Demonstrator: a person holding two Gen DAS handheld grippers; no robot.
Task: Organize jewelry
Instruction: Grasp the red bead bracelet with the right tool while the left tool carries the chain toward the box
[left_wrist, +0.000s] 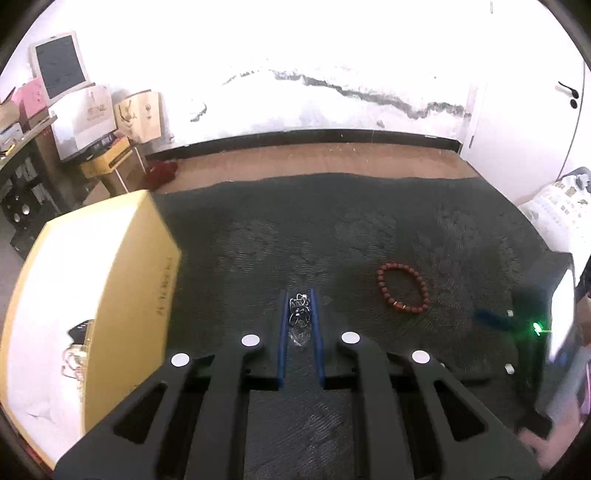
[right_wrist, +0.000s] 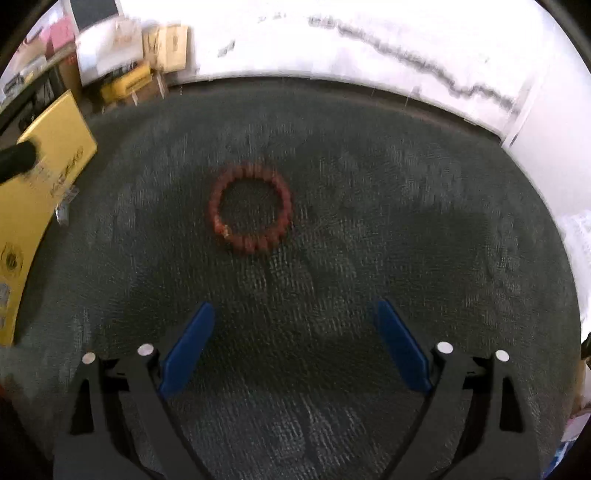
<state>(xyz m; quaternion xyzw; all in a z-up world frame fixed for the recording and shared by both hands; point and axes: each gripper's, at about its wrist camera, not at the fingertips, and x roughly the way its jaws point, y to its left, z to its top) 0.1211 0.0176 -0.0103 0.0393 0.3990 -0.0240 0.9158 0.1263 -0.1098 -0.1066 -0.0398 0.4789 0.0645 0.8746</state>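
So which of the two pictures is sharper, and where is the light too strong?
Left wrist view: sharp; the red-brown beaded bracelet shows separate beads, and the silver chain jewelry in the left tool is clear. The white wall and the yellow box's white interior are overexposed. Right wrist view: motion-blurred; the bracelet is smeared beyond the open right tool, and the wall is blown out too.

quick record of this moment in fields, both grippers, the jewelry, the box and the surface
left gripper: shut on silver chain piece
right gripper: open, holds nothing, pointed at the bracelet
red bead bracelet: lies flat on the mat, apart from both grippers
yellow box: open, at the left of the mat, some jewelry inside
dark green mat: covers the work surface
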